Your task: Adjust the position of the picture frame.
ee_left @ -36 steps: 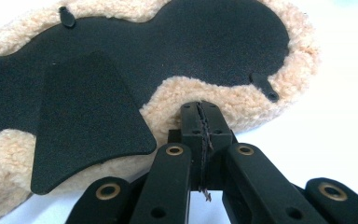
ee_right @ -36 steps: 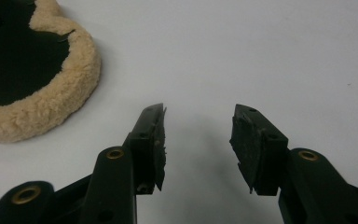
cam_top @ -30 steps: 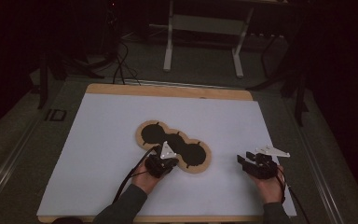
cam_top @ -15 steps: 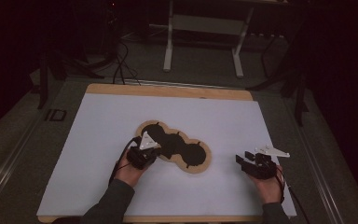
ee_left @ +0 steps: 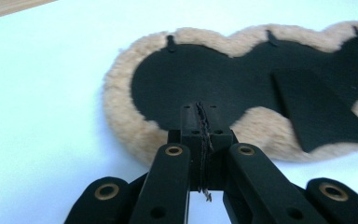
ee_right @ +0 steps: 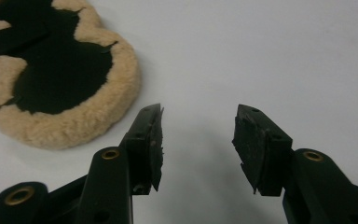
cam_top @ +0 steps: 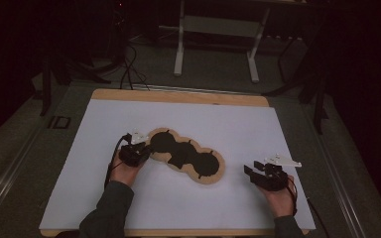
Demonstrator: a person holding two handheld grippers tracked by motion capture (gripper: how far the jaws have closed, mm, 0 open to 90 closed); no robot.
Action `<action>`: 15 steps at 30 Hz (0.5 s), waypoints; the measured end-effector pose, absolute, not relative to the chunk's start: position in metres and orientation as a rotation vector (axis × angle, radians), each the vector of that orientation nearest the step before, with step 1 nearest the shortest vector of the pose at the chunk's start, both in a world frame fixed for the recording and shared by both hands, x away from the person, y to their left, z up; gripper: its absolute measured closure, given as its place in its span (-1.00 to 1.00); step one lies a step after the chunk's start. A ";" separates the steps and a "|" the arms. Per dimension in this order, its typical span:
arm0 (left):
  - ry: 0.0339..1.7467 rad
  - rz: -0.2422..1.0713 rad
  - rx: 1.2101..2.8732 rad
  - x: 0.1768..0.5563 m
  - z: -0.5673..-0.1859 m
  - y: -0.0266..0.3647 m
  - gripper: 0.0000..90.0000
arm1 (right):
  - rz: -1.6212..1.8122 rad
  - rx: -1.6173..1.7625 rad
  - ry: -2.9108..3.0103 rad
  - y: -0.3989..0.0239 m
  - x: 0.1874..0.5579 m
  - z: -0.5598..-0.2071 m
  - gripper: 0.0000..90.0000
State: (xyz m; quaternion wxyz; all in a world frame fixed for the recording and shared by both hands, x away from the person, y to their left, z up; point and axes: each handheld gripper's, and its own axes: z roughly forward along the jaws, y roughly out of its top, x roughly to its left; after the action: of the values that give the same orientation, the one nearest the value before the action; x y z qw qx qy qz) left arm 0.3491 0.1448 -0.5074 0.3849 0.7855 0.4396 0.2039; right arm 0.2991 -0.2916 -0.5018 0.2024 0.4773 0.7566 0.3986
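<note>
Jaws of left gripper pressed together, tips over near edge of fleece-edged pad, nothing visibly pinched. Right gripper jaws spread, just been opening, nothing between them, over bare white sheet. Pad lies flat mid-table, black face up, right gripper well apart from it.

A flat, three-lobed pad with a black centre and tan fleece rim lies slantwise on the white tabletop, fleece edge showing all round.
</note>
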 end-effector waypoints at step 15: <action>1.276 0.573 1.940 0.370 -0.514 0.153 0.86 | 1.114 1.284 2.172 -0.267 0.299 -0.505 0.10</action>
State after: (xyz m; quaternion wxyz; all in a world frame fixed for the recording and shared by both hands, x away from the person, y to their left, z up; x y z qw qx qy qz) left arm 0.3701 0.1530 -0.5138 0.3664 0.7547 0.4965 0.2229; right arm 0.2988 -0.2665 -0.5047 0.1903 0.4571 0.7731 0.3965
